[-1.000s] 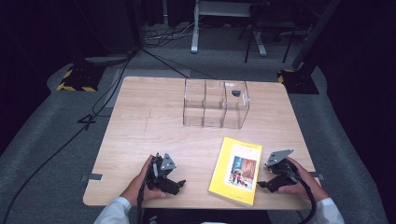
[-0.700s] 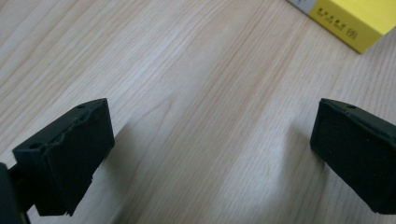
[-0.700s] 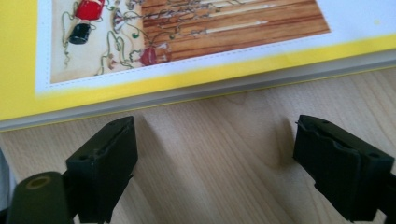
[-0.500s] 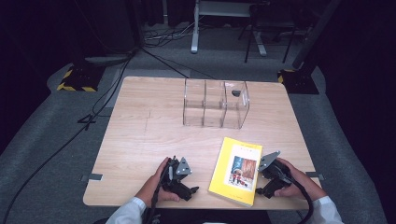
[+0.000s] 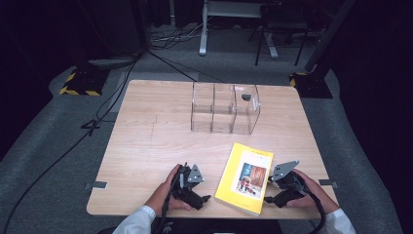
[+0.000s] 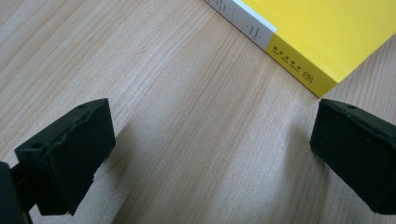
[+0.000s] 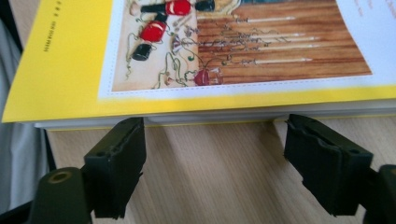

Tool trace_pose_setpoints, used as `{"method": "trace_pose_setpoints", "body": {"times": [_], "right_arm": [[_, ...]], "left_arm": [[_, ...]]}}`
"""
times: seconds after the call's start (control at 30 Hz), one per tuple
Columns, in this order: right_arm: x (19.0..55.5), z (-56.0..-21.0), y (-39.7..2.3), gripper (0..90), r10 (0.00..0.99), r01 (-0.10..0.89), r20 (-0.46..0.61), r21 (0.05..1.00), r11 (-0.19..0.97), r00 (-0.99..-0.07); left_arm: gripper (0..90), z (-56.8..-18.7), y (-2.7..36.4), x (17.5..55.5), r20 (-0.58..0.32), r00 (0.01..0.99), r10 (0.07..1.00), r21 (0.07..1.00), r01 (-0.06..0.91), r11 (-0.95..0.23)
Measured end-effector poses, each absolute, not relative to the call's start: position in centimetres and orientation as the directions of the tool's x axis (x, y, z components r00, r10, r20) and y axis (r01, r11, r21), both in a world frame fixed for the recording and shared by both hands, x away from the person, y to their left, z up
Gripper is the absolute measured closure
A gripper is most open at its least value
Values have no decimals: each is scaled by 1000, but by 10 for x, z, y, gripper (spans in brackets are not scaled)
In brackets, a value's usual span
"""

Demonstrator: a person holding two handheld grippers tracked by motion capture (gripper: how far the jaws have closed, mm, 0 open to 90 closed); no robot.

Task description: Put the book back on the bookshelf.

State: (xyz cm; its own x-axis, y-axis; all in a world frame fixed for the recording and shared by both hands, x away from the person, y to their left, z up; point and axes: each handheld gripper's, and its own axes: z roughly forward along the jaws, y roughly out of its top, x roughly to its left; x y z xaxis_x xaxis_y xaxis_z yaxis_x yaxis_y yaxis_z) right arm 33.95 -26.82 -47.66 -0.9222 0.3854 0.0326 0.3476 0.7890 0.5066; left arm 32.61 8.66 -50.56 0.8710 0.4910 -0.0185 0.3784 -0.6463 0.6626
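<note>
A yellow book (image 5: 245, 178) with a picture on its cover lies flat near the table's front edge. My left gripper (image 5: 204, 200) rests on the wood just left of it, open, with bare table between its jaws (image 6: 210, 158). Ahead of it to the right lies the book's yellow and white spine corner (image 6: 299, 65). My right gripper (image 5: 269, 192) sits at the book's right side, and its jaws have just been closing a little. It stays open (image 7: 215, 158), with the tips up against the page edge of the book (image 7: 70, 70) and nothing gripped between them.
A clear plastic box (image 5: 224, 114) with three compartments stands at the table's far middle, with a small dark object (image 5: 246, 97) in its right compartment. Cables and stand bases lie on the grey floor beyond the table.
My left gripper has slid right across the table toward the book. The right gripper has edged in against the book's edge.
</note>
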Motion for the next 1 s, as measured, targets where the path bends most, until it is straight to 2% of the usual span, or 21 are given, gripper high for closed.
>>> {"method": "trace_pose_setpoints", "body": {"times": [0.27, 0.37, 0.57, 0.6, 0.63, 0.67, 0.73, 0.77, 1.0], "right_arm": [[336, -469, -270, 222, 412, 354, 30, 569, 742, -911], [336, -466, -269, 251, 414, 356, 43, 595, 721, -909], [335, -463, -265, 251, 412, 345, 34, 610, 713, -910], [334, -462, -264, 251, 412, 341, 31, 619, 708, -911], [334, -460, -264, 251, 413, 339, 31, 628, 700, -910], [334, -460, -264, 251, 413, 339, 31, 628, 700, -910], [333, -458, -262, 253, 415, 339, 34, 640, 690, -909], [333, -457, -262, 252, 414, 339, 37, 643, 687, -910], [329, -454, -252, 252, 401, 328, 43, 656, 679, -915]], "left_arm": [[7, -506, 87, 325, -20, 873, 488, 665, 376, -645], [15, -505, 87, 324, -15, 873, 487, 667, 371, -646], [65, -504, 88, 321, -26, 884, 467, 677, 360, -642], [94, -503, 87, 319, -26, 891, 454, 677, 350, -648], [206, -501, 86, 318, -35, 898, 439, 686, 341, -643], [206, -499, 84, 316, -44, 901, 432, 692, 339, -637], [145, -494, 78, 310, -34, 910, 412, 704, 315, -637], [177, -492, 73, 308, -35, 919, 392, 713, 298, -634], [166, -483, 32, 287, 4, 951, 308, 735, 206, -646]]}}
